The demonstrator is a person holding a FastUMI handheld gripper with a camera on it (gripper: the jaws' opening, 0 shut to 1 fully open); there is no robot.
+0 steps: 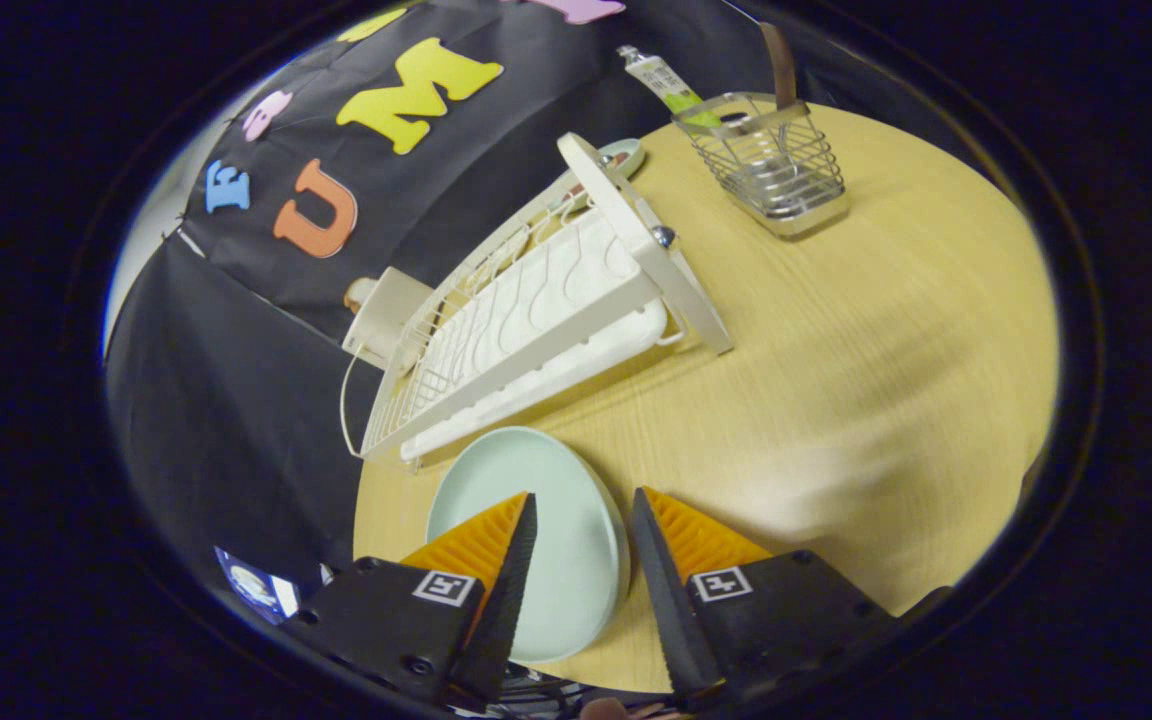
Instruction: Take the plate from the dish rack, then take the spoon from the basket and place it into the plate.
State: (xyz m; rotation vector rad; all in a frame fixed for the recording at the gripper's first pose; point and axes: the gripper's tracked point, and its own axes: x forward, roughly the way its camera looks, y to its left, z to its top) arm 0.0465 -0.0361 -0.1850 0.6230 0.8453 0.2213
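A pale green plate (561, 500) lies on the wooden table (836, 350), just in front of the white dish rack (536, 320). My gripper (584, 495) is open above it. One finger overlaps the plate's face, and the plate's right rim shows in the gap between the fingers; neither finger presses on it. Far beyond the fingers, across the table, stands a wire basket (771, 165). A brown spoon handle (781, 65) sticks up out of it; the spoon's bowl is hidden inside.
A green and white tube (666, 85) leans at the basket's left side. A small dish (626, 155) peeks out behind the rack's far end. A beige box (386, 310) sits at the rack's left end. The table's edge runs close under the plate.
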